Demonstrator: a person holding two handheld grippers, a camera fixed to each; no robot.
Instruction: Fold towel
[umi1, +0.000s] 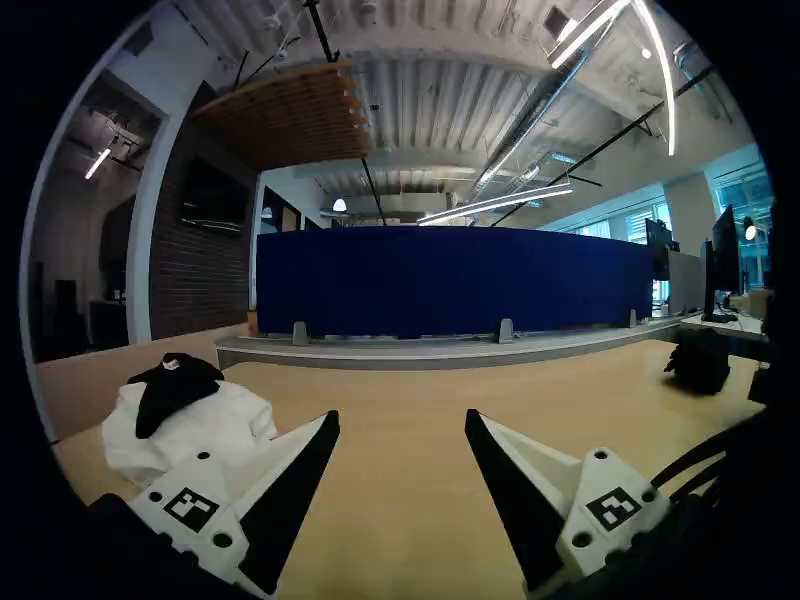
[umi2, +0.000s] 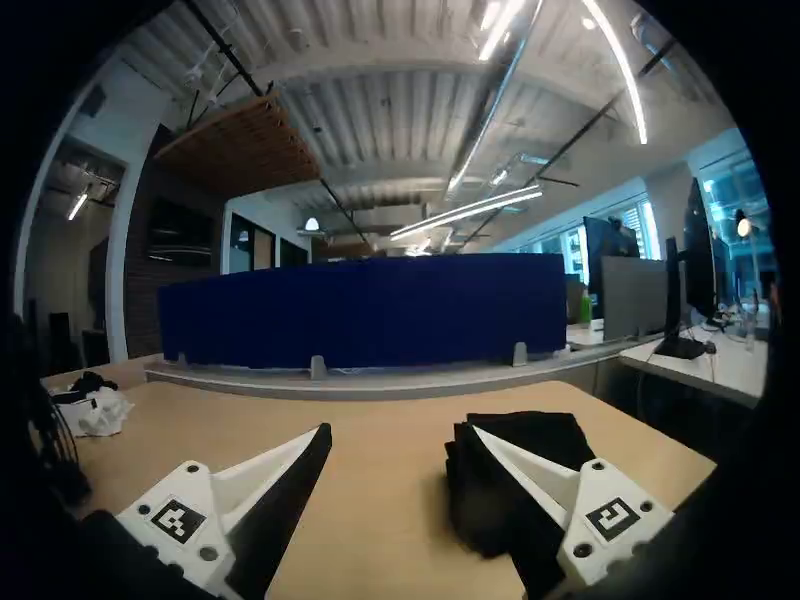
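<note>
Two grippers hang low over a light wood worktop (umi1: 600, 390), and both are wide open.

In the left gripper view, the left gripper (umi1: 401, 414) has its fingers (umi1: 300, 470) spread far apart. Bare wood shows between them and they hold nothing. Near the left edge of the worktop sits a white pile (umi1: 190, 430) of soft cloth, just beside the left finger. A black cloth (umi1: 172, 385) lies on top of the pile. Far over by the right edge sits a dark lump (umi1: 700, 362); it is too small to tell what it is.

In the right gripper view, the right gripper (umi2: 398, 428) is also spread wide and grips nothing. A black towel (umi2: 540, 428) lies in a neat folded stack near the right edge of the worktop. One finger stands in front of the towel, and the towel's edge pokes a little into the gap. I cannot tell if that finger touches it.

A long blue wall (umi1: 450, 280) stands along the far edge. Screens (umi2: 690, 270) stand on the next desk.
</note>
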